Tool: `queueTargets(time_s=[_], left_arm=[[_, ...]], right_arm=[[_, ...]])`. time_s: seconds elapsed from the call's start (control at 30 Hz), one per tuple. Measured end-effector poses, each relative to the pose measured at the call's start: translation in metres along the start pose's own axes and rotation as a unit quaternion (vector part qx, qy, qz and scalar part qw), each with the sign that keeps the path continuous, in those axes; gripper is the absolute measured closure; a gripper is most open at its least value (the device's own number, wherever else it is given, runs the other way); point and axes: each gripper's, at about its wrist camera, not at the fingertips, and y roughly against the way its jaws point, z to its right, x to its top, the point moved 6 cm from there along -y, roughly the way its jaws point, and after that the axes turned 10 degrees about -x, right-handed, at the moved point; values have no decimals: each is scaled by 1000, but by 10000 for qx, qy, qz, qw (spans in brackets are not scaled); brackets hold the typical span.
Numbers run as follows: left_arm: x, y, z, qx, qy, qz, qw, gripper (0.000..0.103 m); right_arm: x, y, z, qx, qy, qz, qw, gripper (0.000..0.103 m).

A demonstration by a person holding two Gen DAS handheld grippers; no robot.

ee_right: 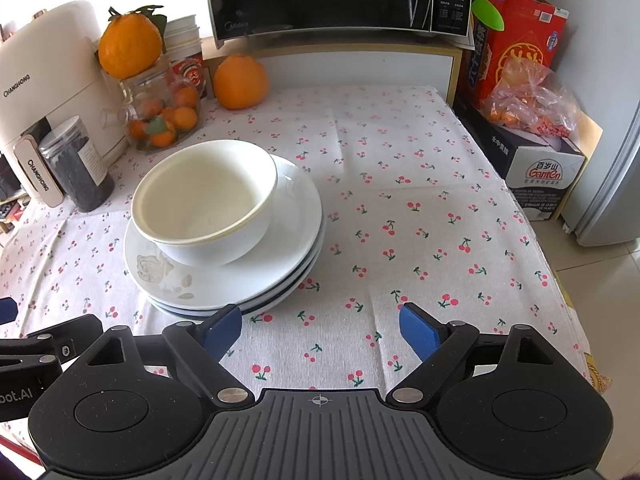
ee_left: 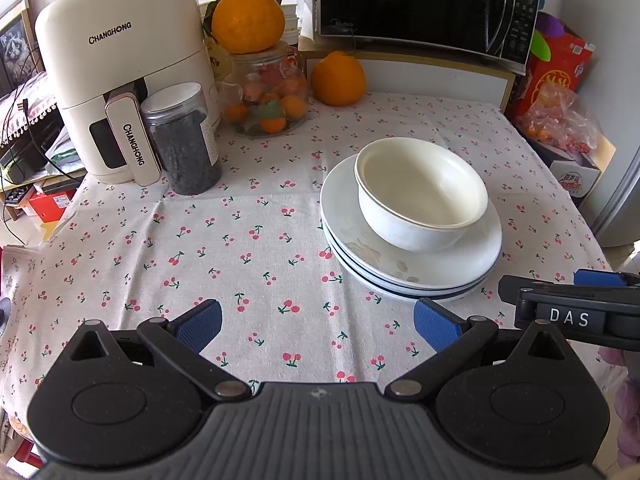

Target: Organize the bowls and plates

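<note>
On the left, an air fryer [ee_left: 120,68] and a dark-filled jar [ee_left: 182,140] are seen on the cherry-print tablecloth [ee_left: 248,240]. The left gripper [ee_left: 318,326] is held over bare cloth, its blue fingers [ee_left: 200,326] spread wide with nothing between them. Further right, a white bowl [ee_left: 420,196] is set upright on a stack of plates [ee_left: 400,268]. The right gripper [ee_right: 322,330] is likewise held wide and empty, just beside the stack.

Glossy white ceramic bowl [ee_left: 422,196] and plates [ee_left: 412,268] sit on matt woven cloth [ee_left: 240,240] printed with cherries; the near jar [ee_left: 182,140] is clear plastic, the microwave [ee_left: 424,0] door shiny black.
</note>
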Motion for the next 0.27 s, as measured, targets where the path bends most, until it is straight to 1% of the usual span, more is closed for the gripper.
queueTargets(time_s=[0.27], left_arm=[[0,-1,1,-55,-17,-36,10000,1]], right_arm=[[0,0,0,-2,-4,-3,10000,15]])
